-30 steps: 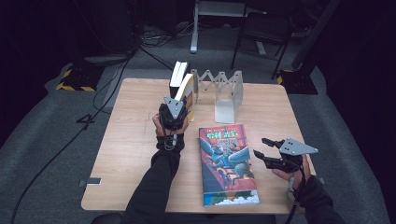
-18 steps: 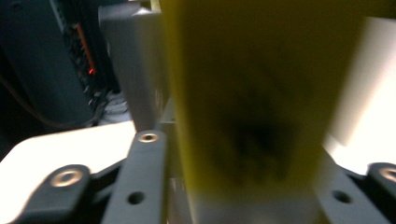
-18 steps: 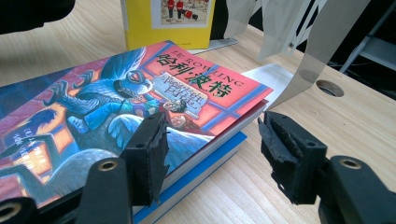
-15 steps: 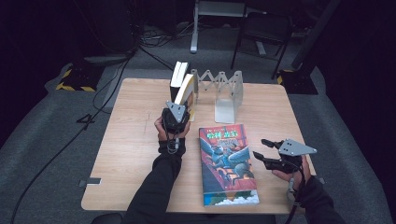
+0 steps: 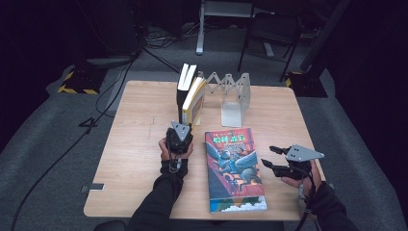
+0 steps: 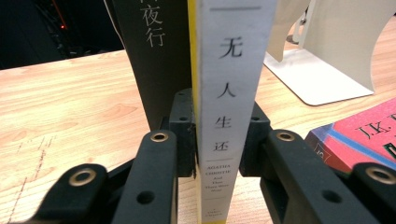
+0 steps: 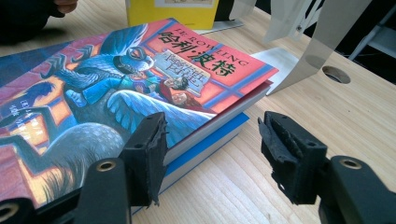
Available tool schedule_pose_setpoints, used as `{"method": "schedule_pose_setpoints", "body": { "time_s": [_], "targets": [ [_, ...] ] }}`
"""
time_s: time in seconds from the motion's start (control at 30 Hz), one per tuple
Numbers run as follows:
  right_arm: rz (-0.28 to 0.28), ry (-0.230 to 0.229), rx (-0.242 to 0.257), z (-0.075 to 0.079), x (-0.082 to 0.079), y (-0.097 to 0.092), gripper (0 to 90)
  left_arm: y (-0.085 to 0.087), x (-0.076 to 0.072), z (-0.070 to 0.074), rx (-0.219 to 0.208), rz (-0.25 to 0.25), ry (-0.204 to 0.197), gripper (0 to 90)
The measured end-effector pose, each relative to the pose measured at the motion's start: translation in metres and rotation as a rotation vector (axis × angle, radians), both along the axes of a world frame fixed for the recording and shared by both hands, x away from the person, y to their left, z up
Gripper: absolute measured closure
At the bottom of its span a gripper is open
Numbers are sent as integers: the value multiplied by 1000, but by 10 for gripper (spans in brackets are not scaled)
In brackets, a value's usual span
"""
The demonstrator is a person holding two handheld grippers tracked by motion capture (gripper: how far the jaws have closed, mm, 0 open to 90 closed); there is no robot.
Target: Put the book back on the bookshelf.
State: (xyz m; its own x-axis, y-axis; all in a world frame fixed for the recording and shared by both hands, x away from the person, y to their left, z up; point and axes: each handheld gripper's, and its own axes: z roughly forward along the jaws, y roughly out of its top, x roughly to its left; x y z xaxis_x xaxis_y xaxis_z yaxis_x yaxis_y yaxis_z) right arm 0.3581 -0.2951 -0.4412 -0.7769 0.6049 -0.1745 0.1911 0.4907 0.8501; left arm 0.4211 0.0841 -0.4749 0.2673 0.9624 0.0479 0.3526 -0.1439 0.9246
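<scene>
Looking down from the high view, I have the left gripper [image 5: 181, 126] just left of centre in the frame, at the near end of two upright books. In the left gripper view my jaws are clamped on the white-spined book [image 6: 231, 93], one pad on each cover near its lower end; they have just been opening and closing again with that book between them. This book stands on its bottom edge on the table [image 5: 130, 144], tilted slightly, with a yellow cover edge along its left side. A black-spined book [image 6: 152, 60] stands right beside it on the left of that frame; whether the two touch I cannot tell. To the upper right there is a white bookend [image 6: 327, 51], whose flat foot rests on the wood.

My right gripper [image 5: 272, 158] sits at the lower right of the high view, beside the right edge of a colourful paperback [image 5: 233, 166] lying flat, cover up, in the lower middle of the frame. In the right gripper view my jaws stand moderately apart with nothing pressed between them; the left jaw overlaps the book's near corner, the right jaw is over bare wood. Behind the paperback, the bookend's perforated plate rises at the upper right of that frame.
</scene>
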Motion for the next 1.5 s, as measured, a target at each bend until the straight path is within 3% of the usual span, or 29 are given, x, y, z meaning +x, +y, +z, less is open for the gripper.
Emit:
{"method": "schedule_pose_setpoints", "body": {
  "time_s": [0.13,0.3,0.5,0.8,1.1,1.33,1.43,1.5],
  "targets": [
    [-3,5,-2,-1,0,-3,405,-5,2,-1,12,30,-13,747],
    [-6,17,-11,-3,2,-3,404,-15,15,0,-43,94,1,749],
    [-3,20,-18,-5,3,-4,404,-22,32,2,-51,127,11,748],
    [-3,24,-22,-6,4,-5,402,-28,44,3,-55,133,19,745],
    [-3,32,-30,-7,5,-4,398,-24,46,4,-61,71,43,678],
    [2,41,-34,-7,4,-4,397,-18,26,5,-60,-17,39,513],
    [3,44,-33,-7,4,-4,397,-12,15,2,-58,-30,32,494],
    [3,45,-30,-7,4,-4,396,-7,9,-1,-64,-51,38,537]
  ]
}}
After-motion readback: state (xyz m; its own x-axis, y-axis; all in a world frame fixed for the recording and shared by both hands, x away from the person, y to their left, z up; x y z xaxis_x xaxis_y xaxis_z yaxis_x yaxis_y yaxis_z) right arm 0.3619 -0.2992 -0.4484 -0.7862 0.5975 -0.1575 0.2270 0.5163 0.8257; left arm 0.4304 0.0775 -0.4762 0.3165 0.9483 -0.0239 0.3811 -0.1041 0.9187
